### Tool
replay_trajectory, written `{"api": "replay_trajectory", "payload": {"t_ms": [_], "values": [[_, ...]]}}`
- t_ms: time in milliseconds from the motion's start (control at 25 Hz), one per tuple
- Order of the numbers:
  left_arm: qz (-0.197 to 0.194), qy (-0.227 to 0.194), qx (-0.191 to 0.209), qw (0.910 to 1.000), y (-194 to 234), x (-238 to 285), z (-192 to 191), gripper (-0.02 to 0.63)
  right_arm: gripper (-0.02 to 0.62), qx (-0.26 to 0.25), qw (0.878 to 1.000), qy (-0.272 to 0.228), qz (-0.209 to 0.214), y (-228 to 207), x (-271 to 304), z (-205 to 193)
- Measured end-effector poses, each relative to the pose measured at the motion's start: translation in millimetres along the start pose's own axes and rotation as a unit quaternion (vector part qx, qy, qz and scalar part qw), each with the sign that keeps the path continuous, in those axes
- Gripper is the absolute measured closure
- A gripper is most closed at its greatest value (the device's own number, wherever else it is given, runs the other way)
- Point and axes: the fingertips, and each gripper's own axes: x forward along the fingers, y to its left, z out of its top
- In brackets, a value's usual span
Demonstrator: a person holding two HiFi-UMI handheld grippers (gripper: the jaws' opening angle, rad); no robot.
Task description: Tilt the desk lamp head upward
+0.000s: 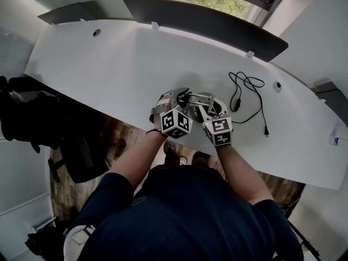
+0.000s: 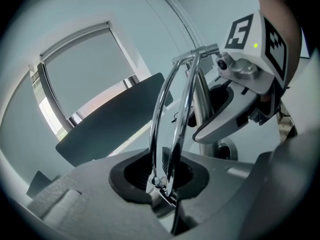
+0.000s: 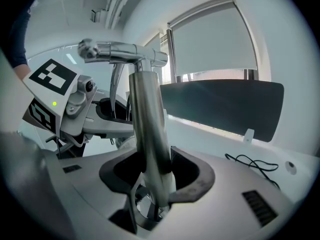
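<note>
A chrome desk lamp (image 1: 197, 98) stands near the front edge of the white desk (image 1: 109, 64), mostly covered by both grippers in the head view. My left gripper (image 2: 167, 176) is shut on the lamp's two thin chrome rods (image 2: 175, 114), which curve up to a crossbar. My right gripper (image 3: 152, 184) is shut on the thick chrome post (image 3: 147, 119) under a horizontal chrome tube (image 3: 122, 51). In the head view the left gripper (image 1: 182, 99) and right gripper (image 1: 209, 109) sit side by side on the lamp. I cannot pick out the lamp head.
A black power cable (image 1: 247, 99) coils on the desk right of the lamp. A dark screen panel (image 1: 206, 20) lines the desk's far edge below a window. A small white object (image 1: 338, 141) lies at the desk's right end. An office chair (image 1: 81, 156) stands lower left.
</note>
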Motion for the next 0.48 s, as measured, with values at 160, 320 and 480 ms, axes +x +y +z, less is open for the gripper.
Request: {"api": "replay_trajectory", "payload": {"t_ms": [160,320,480], "values": [[0.005,0.011,0.023,0.9997,9.4,-9.2,1.5,0.541,0.426,0.002,1.0,0.003,0.001,0.2,-0.6,-0.3],[0.013,0.014,0.06,0.998,21.7,-21.8,7.6,0.54,0.426,0.003,1.0,0.003,0.006,-0.3,-1.0,-0.7],[0.024,0.026,0.106,0.9937,31.0,-32.5,14.0,0.54,0.426,0.004,1.0,0.004,0.015,0.5,-0.4,-1.0]]}}
